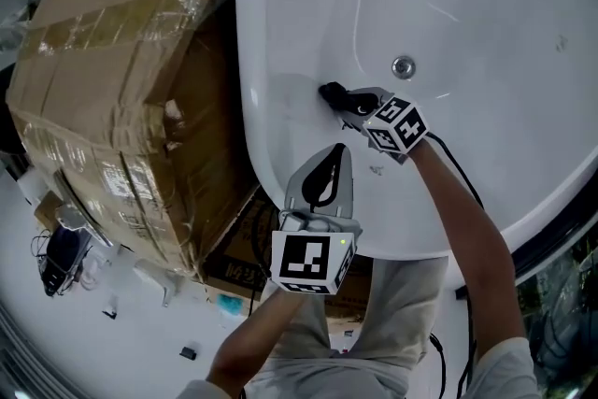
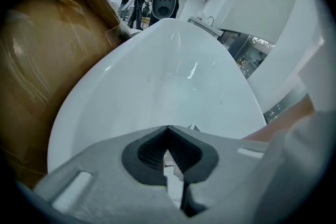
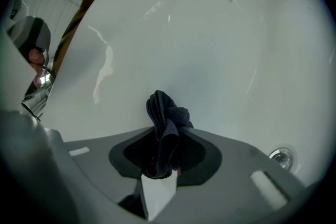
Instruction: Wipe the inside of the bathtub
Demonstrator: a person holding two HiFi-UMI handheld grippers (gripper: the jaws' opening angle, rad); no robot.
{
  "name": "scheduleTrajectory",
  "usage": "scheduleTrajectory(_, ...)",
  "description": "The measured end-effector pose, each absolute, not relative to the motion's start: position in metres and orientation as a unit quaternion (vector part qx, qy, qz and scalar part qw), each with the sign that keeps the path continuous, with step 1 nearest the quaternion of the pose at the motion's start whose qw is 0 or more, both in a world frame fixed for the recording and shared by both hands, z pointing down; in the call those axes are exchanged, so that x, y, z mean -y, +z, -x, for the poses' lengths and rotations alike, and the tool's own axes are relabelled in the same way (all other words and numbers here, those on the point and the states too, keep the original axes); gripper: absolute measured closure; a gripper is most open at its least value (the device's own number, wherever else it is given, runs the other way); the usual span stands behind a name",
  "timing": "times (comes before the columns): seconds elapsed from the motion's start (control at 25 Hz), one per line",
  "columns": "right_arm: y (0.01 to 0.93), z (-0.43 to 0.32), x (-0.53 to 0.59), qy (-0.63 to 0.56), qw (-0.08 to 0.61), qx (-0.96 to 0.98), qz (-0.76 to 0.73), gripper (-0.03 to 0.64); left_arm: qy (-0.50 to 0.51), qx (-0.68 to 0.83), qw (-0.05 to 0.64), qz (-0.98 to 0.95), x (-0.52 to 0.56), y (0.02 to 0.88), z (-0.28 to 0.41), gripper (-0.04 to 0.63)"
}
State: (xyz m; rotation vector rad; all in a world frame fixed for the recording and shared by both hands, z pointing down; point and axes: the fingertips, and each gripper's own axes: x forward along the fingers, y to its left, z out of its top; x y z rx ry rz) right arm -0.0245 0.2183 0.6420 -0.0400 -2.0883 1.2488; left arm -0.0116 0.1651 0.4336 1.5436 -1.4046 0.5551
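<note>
A white bathtub fills the scene, with a plastic-wrapped cardboard box close on its left. The right tongs are clamped on a dark cloth at the inner wall, left of the drain. The cloth looks soft and light, pinched mid-wad. The left tongs are closed and empty over the near rim. Open basin lies right and far
</note>
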Motion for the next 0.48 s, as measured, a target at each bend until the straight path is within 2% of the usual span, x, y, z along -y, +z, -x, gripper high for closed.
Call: scheduleTrajectory(0.48, 0.548, 0.040, -0.248, 0.490, 0.307, 0.814, 0.048, 0.509, 0.222, 0.583, 0.453, -0.637, -0.155, 0.393, 0.015, 0.597)
